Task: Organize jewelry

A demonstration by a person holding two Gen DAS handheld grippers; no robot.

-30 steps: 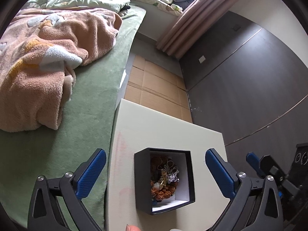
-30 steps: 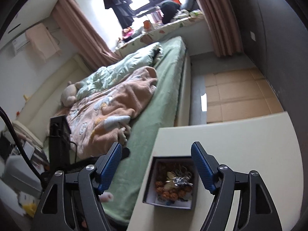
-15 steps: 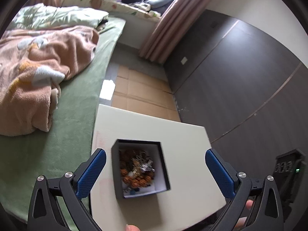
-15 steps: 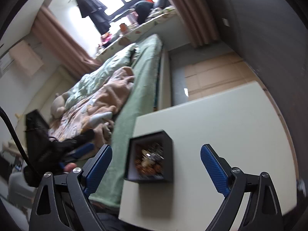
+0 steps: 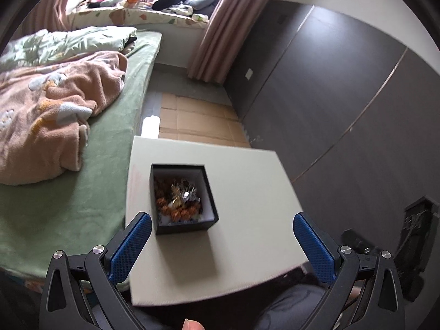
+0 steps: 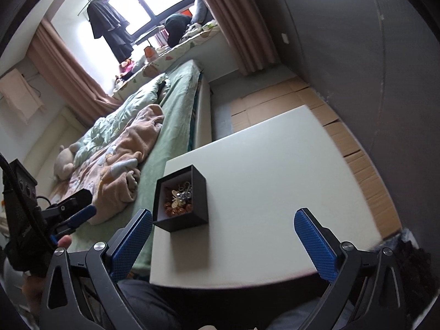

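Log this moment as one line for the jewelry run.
jewelry: heaped in open black box | box: on white table | left gripper: open, empty | right gripper: open, empty

Both wrist cameras look steeply down from near, sharing the black box on the table.

— What lies ahead of you? A bed in green sheet, a pink blanket rumpled on it, daylight pouring through the window between brown curtains.

— And to your side? A dark grey wall, flattened cardboard covering the floor, a pale table nearest you.
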